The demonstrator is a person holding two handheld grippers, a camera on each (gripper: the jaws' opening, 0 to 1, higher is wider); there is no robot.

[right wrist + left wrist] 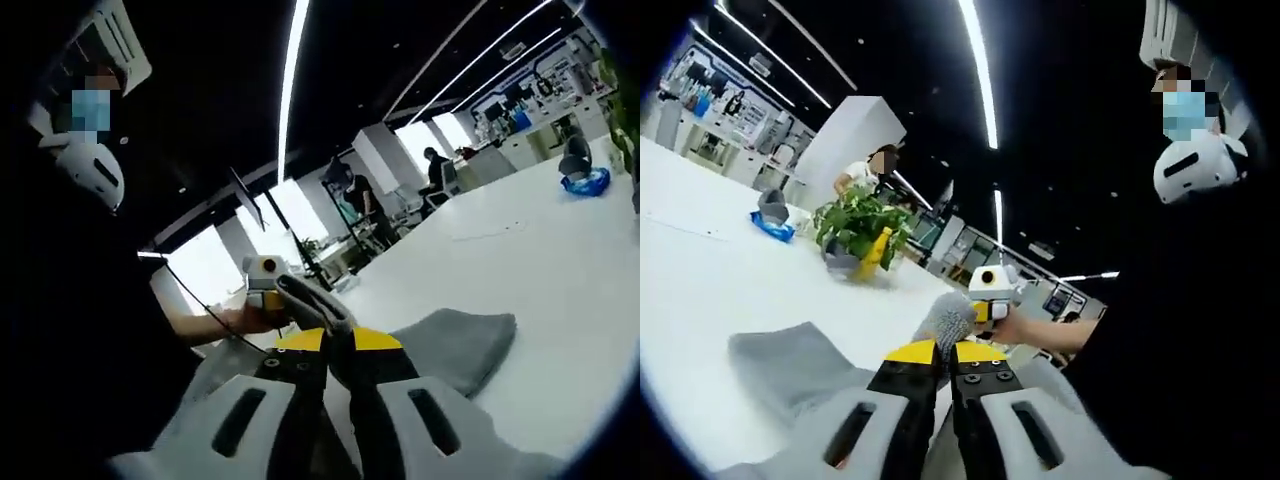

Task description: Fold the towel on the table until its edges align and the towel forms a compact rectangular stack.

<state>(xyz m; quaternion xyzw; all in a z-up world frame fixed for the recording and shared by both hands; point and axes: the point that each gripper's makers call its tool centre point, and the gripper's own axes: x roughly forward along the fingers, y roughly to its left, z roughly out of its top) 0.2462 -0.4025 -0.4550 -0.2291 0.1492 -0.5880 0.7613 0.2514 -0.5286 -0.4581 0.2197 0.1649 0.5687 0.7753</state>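
At the bottom of the left gripper view, the left gripper [943, 352] has its yellow-tipped jaws pressed together on a lifted edge of the grey towel [790, 365], with a knuckle of cloth standing up just above the tips. Most of the towel lies spread on the white table [700, 290] to the left of the jaws. Just past the tips, a hand [1025, 328] holds the other gripper.

Low in the right gripper view, the right gripper [338, 343] likewise has its jaws closed on a raised fold of the towel [455, 345], which trails away to the right over the table [560, 270].

Farther off in the left gripper view stand a potted plant [858, 228] and a yellow bottle [877, 252] touching it, with a blue object [772, 226] beyond. A person in dark clothes [1200, 330] stands close on the right.
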